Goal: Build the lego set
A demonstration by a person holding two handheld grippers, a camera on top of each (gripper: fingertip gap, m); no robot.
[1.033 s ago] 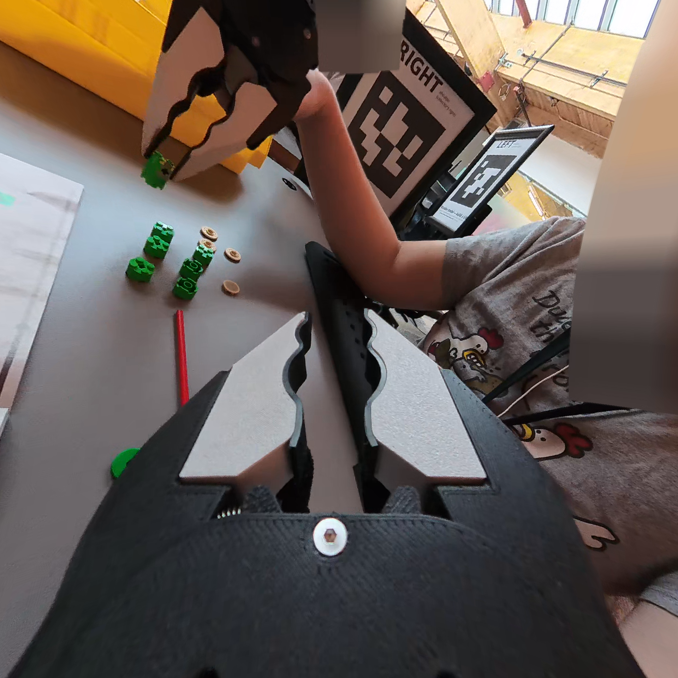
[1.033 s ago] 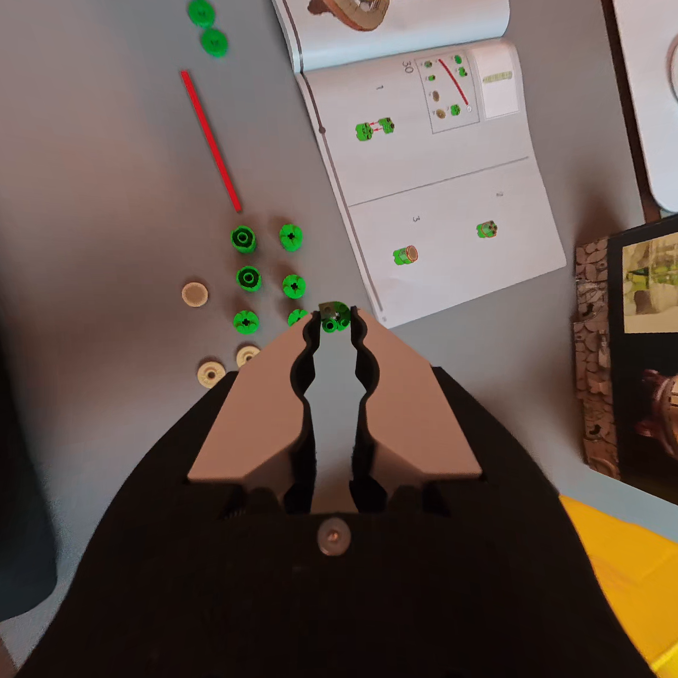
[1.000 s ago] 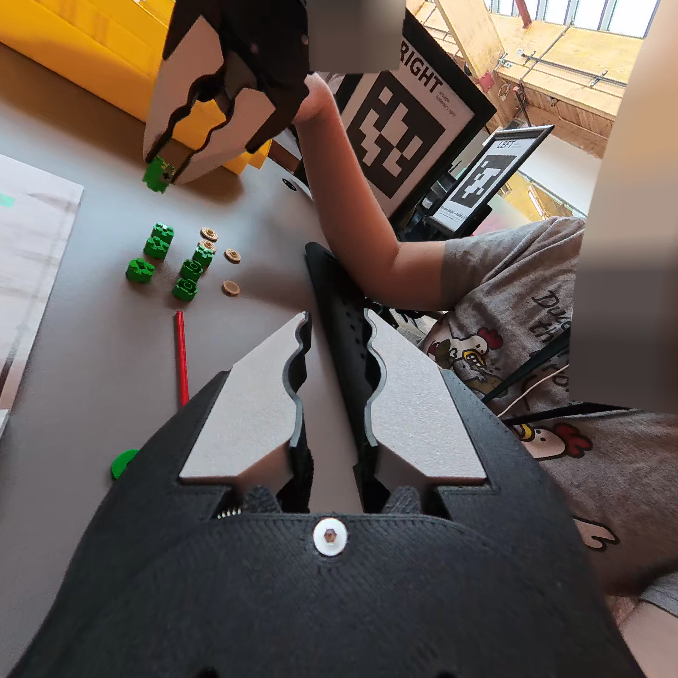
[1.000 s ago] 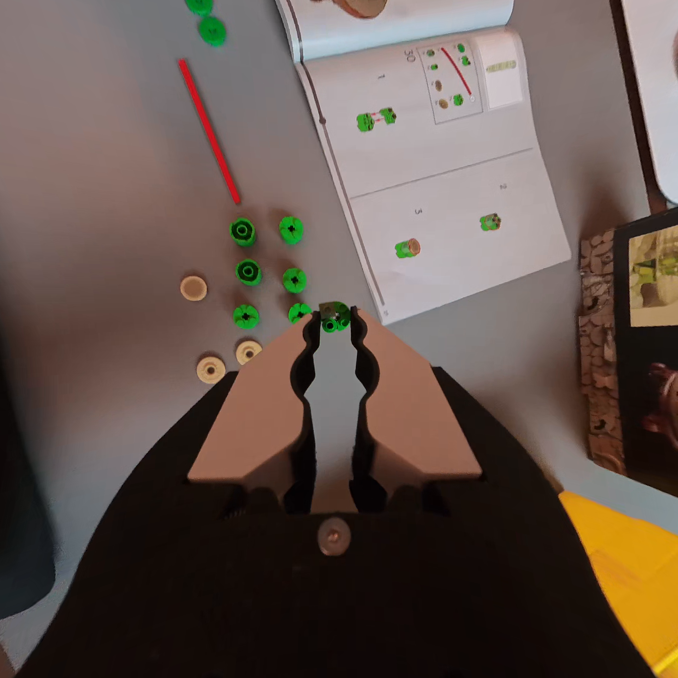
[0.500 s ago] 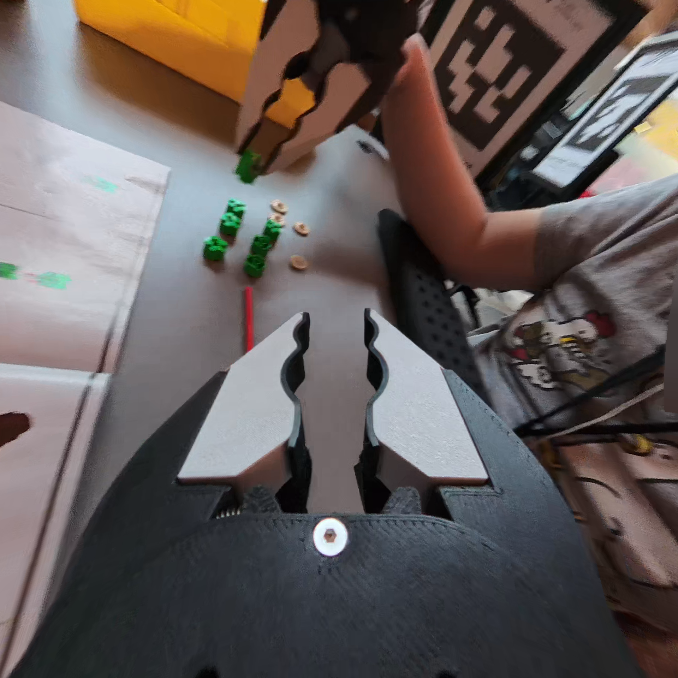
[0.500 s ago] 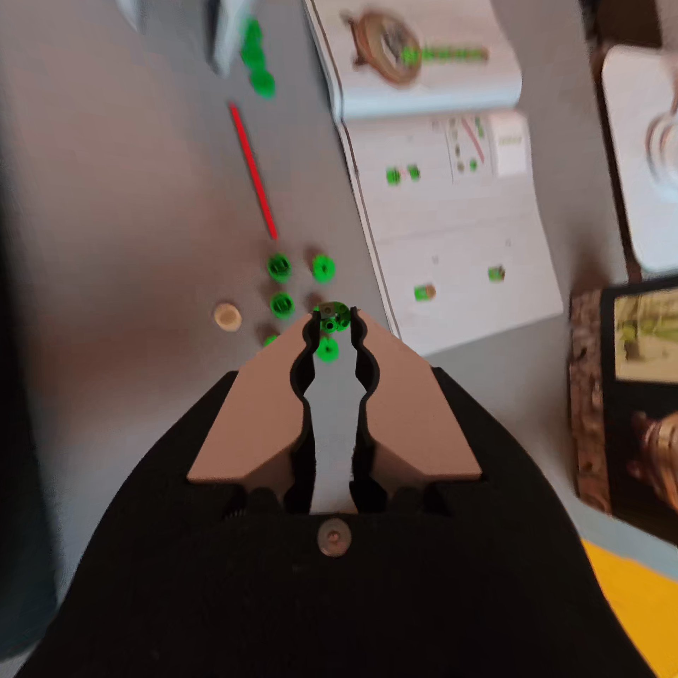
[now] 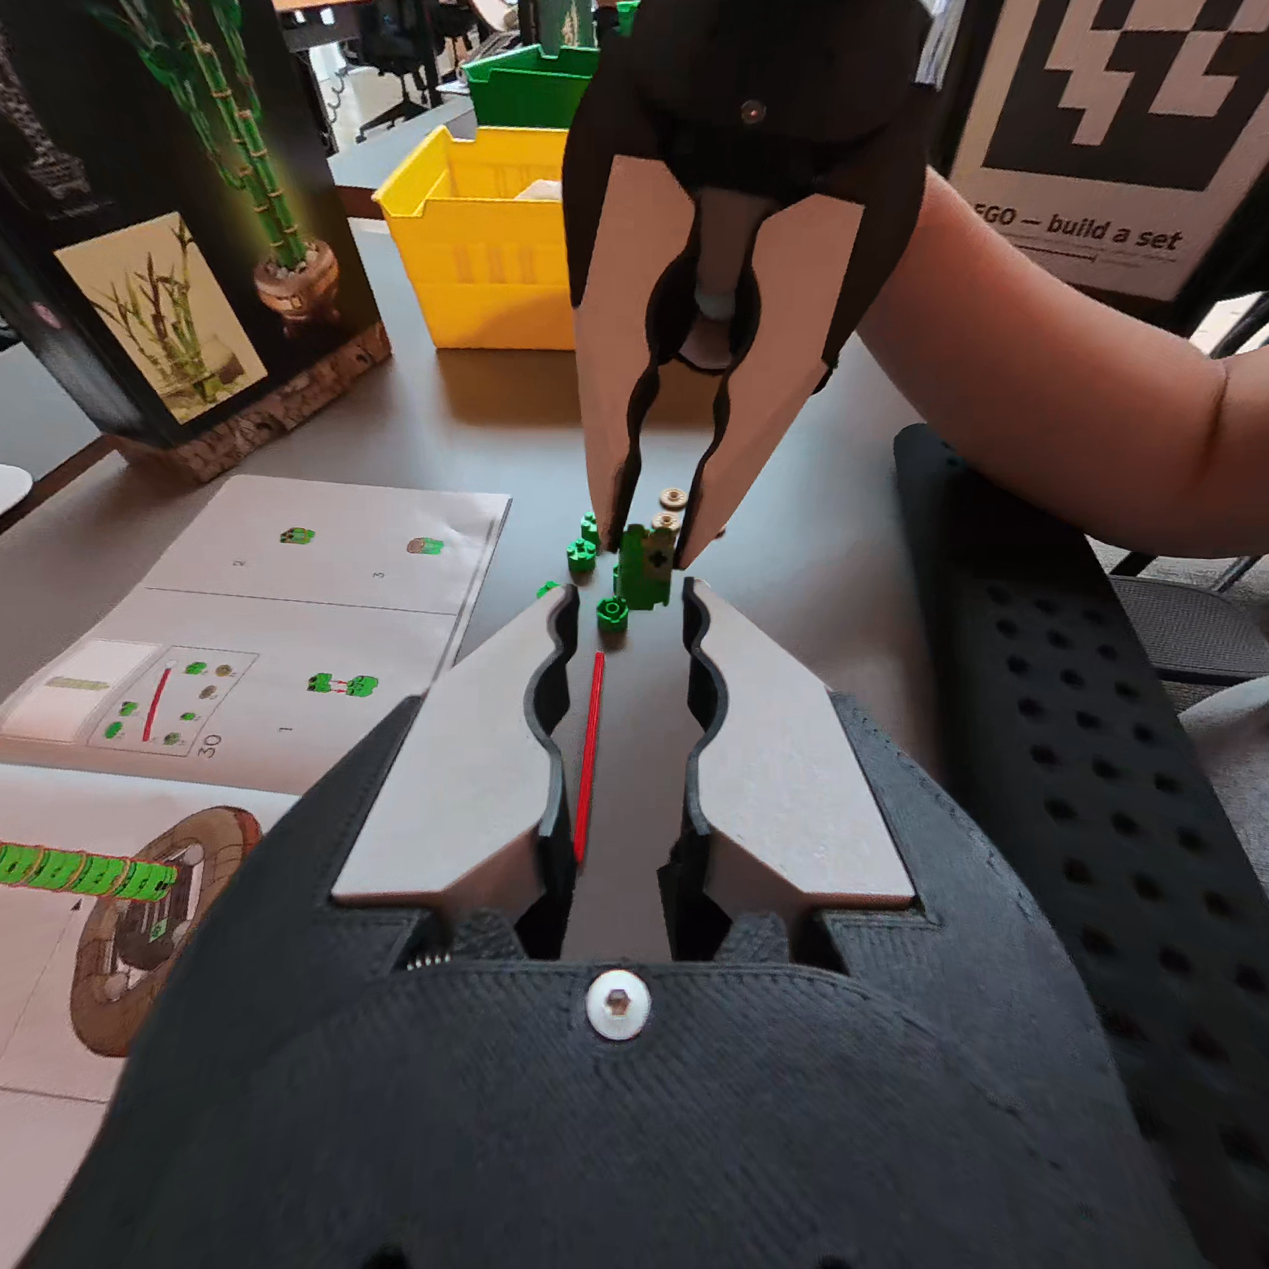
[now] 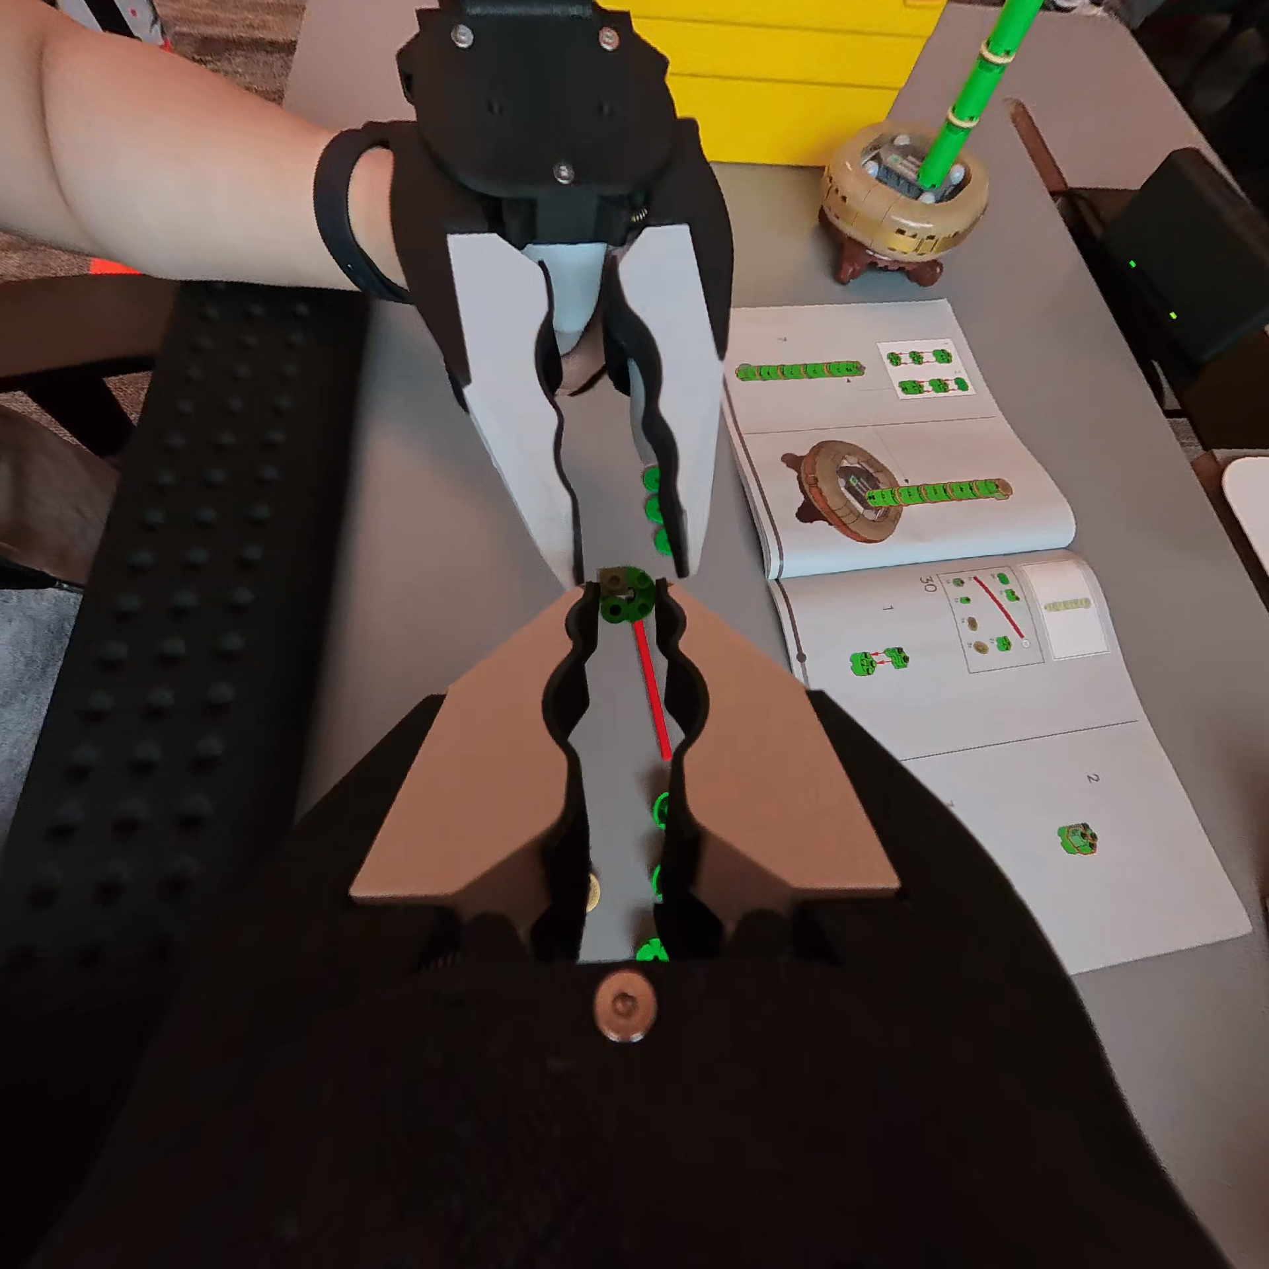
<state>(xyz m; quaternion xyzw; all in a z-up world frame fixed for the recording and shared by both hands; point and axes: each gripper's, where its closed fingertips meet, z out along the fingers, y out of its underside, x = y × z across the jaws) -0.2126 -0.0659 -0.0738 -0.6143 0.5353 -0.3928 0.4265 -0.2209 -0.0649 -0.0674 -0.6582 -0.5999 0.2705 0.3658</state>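
My right gripper (image 8: 623, 589) is shut on a small green brick assembly (image 8: 625, 596) with an olive part at its end. In the left wrist view the right gripper (image 7: 649, 551) comes down from above, holding the assembly (image 7: 645, 573) just above the table. My left gripper (image 7: 632, 596) is open and empty, its tips right in front of the assembly. In the right wrist view it (image 8: 626, 575) points at me tip to tip. A red rod (image 7: 589, 755) lies on the table between my left fingers. Loose green round bricks (image 7: 611, 613) and tan round pieces (image 7: 671, 496) lie around.
An open instruction booklet (image 8: 961, 687) lies beside the parts. A tan pot with a green bamboo stalk (image 8: 906, 192), a yellow bin (image 7: 481, 261) and the set's box (image 7: 172, 240) stand behind. A black perforated chair part (image 7: 1064, 687) borders the table. The grippers are tip to tip, or close to it. Both grippers' tips are roughly 10 cm from the red rod (image 7: 589, 755). My right wrist view (image 8: 641, 652) looks at it from another angle.
My left gripper has swung over the table to face the right one, staying open. My right gripper has carried the green assembly over the red rod up to the left tips.
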